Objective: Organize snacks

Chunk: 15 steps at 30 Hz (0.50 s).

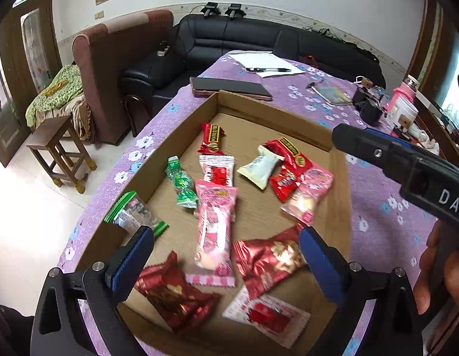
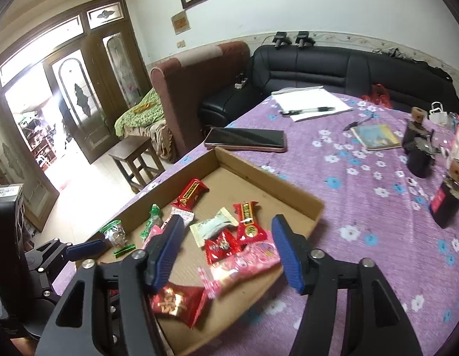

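Both claws, left (image 1: 226, 255) and right (image 2: 226, 249), released over box (image 1: 182, 136); next grab 1 snack squarely, pink pack (image 1: 213, 225) at 12 o'clock.

Shallow cardboard tray (image 1: 288, 118), open-topped, sits on the table and holds loose wrapped snacks. Two long pink packets: one (image 1: 213, 222) lies lengthwise at centre, one (image 1: 309, 195) toward the right wall. Cream pillow packet (image 1: 259, 169) lies beside small red packets (image 1: 288, 166). Green twisted sweet (image 1: 182, 184) lies near the left wall. Shiny red foil packs (image 1: 176, 293) rest at the near end. A clear green-edged bag (image 1: 131, 213) leans over the left rim.
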### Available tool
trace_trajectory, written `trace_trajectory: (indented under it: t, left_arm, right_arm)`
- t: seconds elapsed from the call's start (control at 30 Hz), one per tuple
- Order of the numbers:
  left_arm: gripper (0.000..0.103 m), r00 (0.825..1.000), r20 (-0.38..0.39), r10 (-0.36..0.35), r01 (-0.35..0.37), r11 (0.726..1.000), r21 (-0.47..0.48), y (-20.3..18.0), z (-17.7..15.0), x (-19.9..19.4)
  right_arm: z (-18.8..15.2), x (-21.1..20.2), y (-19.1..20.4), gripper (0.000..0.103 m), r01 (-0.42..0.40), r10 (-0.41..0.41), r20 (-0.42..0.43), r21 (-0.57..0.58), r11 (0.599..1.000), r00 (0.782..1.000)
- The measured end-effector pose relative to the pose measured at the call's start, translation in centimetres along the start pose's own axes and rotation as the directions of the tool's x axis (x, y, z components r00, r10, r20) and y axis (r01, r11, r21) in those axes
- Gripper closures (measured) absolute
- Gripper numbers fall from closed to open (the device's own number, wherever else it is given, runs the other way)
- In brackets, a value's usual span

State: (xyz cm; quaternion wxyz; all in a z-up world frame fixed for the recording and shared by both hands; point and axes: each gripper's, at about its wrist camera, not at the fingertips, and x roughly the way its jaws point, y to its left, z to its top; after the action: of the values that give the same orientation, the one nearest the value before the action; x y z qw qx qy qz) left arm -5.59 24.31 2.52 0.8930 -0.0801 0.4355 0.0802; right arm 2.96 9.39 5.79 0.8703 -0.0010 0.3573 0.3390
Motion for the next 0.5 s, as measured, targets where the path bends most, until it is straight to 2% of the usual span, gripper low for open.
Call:
trace_trajectory:
  t: [0.2, 0.27, 0.33, 0.5]
  left_arm:
    - [0.003, 1.0, 0.015, -0.023, 0.023, 1.0, 0.005, -0.9, -1.1, -1.9]
    - [0.003, 1.0, 0.024, -0.012, 0.011, 1.0, 0.012, -1.2, -1.5, -2.6]
    - [0.003, 0.999, 0.038, 0.001, -0.002, 1.0, 0.017, -1.6, -2.0, -3.4]
    - [0.003, 0.996, 0.072, 0.048, -0.048, 0.999, 0.008, -1.9, -3.0, -5.2]
  right_arm:
    - [-1.4, -3.4, -0.8, 0.027, 0.021, -0.021, 0.034, 0.022, 1.0, 0.999]
    - [-1.9, -4.4, -1.0, 0.023, 0.026, -0.027, 0.041, 0.025, 0.999, 0.999]
    - [-2.6, -5.6, -1.4, 0.014, 0.036, -0.038, 0.052, 0.033, 0.999, 0.998]
    - [-4.5, -7.8, -2.2, 0.01, 0.037, -0.04, 0.065, 0.053, 0.998, 0.997]
